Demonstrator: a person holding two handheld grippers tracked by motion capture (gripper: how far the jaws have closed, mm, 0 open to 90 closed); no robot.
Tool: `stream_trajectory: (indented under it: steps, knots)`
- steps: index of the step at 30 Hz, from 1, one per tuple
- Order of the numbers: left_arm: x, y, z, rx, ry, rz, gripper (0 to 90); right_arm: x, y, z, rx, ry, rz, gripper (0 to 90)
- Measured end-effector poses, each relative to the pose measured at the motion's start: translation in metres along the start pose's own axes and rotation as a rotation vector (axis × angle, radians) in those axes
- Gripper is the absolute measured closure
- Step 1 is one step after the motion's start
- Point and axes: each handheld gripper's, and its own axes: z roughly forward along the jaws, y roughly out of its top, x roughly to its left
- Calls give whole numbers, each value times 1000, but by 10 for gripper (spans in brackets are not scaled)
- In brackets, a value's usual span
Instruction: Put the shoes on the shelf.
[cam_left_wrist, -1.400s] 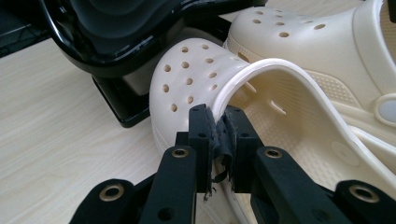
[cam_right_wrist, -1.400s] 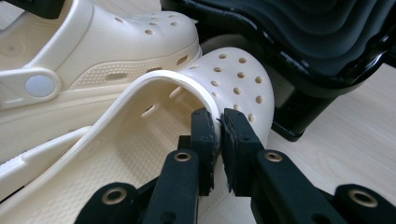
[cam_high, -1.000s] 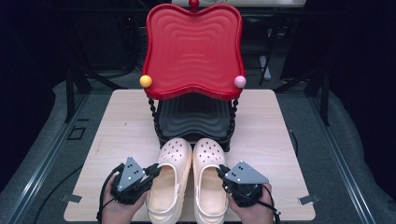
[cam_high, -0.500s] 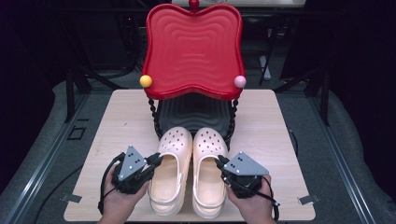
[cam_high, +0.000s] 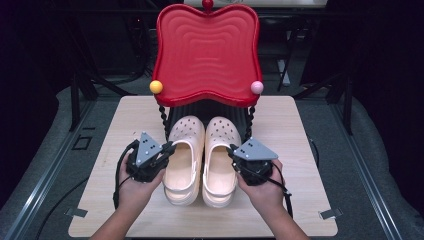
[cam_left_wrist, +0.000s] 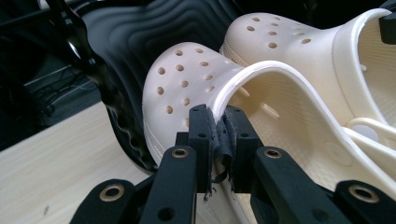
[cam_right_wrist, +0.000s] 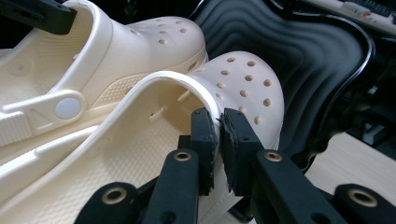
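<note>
Two cream clogs lie side by side near the middle of the table (cam_high: 300, 125), toes pointing away from the person and toward the rack. The left clog (cam_high: 184, 159) and the right clog (cam_high: 220, 160) touch each other along their inner sides. Their toes reach just under the red tray (cam_high: 207, 50) and lie on the front part of the black tray (cam_high: 200, 109) below it. The heels are nearer to the person, over the wood.

The left gripper (cam_high: 161, 152) is clamped on the outer rim of the left clog. In the left gripper view its two pads are pressed together on the thin cream wall of the clog (cam_left_wrist: 182, 88), just behind the part with holes. The right gripper (cam_high: 237, 155) is clamped in the same way on the outer rim of the right clog; in the right gripper view the rim (cam_right_wrist: 243, 88) sits between the closed pads. Each gripper is held by one hand, the left hand (cam_high: 135, 185) and the right hand (cam_high: 262, 187), and both come in from the lower edge of the high view.

The red tray is the upper level of the rack and has a wavy surface. It rests on twisted black posts (cam_high: 163, 120). A yellow ball (cam_high: 156, 86) sits at its left front corner and a pink ball (cam_high: 257, 87) at its right front corner.
</note>
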Motion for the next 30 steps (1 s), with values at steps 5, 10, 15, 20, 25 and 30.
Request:
stream_trajectory:
  steps: [5,10,15,20,25,30]
  knots:
    - [4,7,11,-4,23,17,831,-10,10,10,-1,-30,-21,832]
    - [6,15,24,-15,54,37,832,-20,19,22,-2,-59,-54,836]
    - [11,20,37,-17,80,39,832,-28,23,38,-5,-75,-57,838]
    - [15,24,49,-16,104,69,833,-30,25,50,-9,-94,-78,838]
    - [19,28,60,-23,116,63,834,-34,29,59,-19,-116,-87,838]
    - [19,32,70,-35,133,73,835,-43,32,66,-20,-132,-78,839]
